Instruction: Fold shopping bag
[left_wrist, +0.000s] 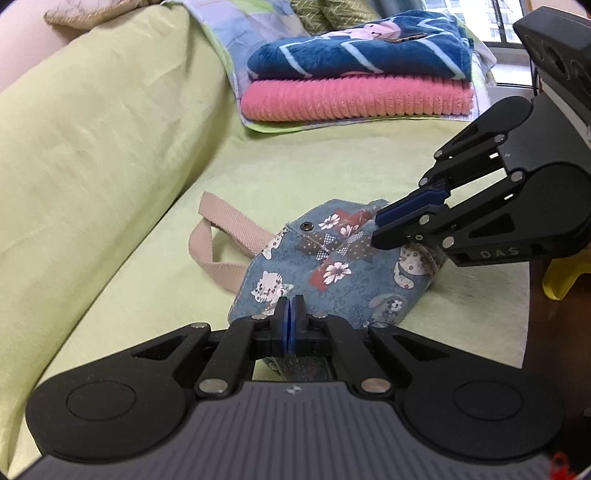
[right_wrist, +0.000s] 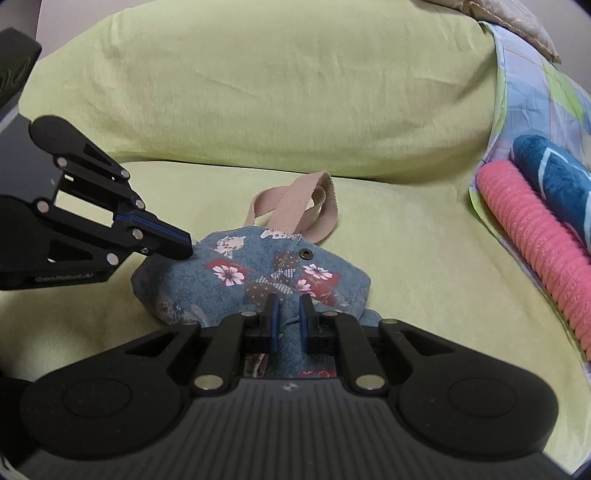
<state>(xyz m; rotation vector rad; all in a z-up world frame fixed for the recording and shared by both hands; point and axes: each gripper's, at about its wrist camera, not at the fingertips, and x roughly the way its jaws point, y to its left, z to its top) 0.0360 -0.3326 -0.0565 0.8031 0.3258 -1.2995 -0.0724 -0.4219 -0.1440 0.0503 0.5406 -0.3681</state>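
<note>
Left gripper (left_wrist: 291, 314) hiding shopping bag (left_wrist: 332, 266) edge

You face a sofa draped in a pale green cover (left_wrist: 110, 155), its back cushion (right_wrist: 258, 85) rising at twelve o'clock in your right wrist view. In your left wrist view a window (left_wrist: 476, 18) lets in daylight at one o'clock, behind a folded blue blanket (left_wrist: 354, 48) stacked on a pink ribbed one (left_wrist: 354, 99). A yellow stool leg (left_wrist: 565, 277) shows at three o'clock.
</note>
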